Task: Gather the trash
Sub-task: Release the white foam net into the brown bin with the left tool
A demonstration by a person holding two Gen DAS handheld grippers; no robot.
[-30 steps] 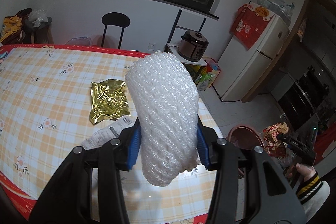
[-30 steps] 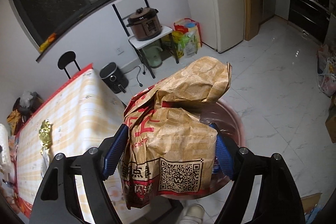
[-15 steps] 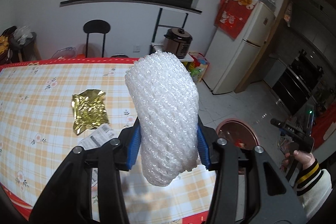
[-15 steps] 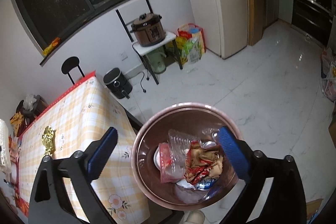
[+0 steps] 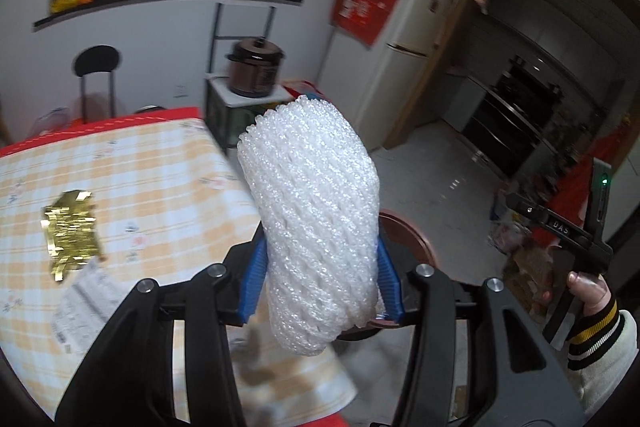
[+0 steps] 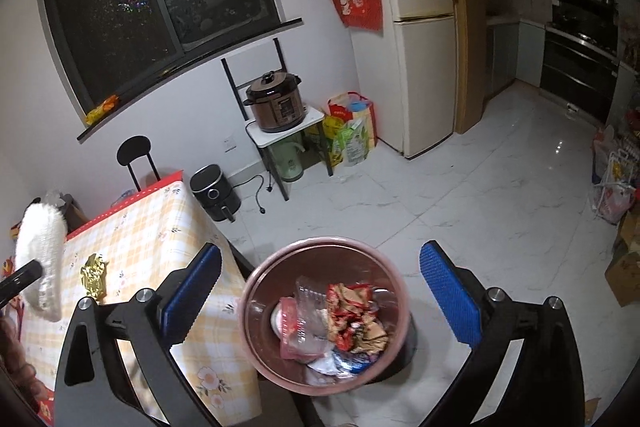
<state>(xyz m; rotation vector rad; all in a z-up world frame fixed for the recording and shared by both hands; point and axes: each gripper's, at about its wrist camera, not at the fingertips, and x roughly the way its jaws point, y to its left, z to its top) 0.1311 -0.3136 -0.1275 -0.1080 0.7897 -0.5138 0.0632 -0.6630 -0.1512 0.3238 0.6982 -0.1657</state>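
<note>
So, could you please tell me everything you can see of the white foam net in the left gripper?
The white foam net is a soft, puffy sleeve of woven-looking foam mesh with a diamond lattice, glossy and slightly translucent. It stands roughly upright, leaning a little, clamped at its lower half between the blue pads of the left gripper, its rounded ends free above and below. It hangs in the air near the table's corner, touching only the pads. The right wrist view shows it at the far left.

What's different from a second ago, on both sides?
The right hand-held gripper let go of the brown paper bag; its jaws now stand open over the trash bin, where the crumpled bag lies. The left hand-held gripper swung right toward the bin, still shut on the white foam net. The gold wrapper and receipt stayed on the table.
</note>
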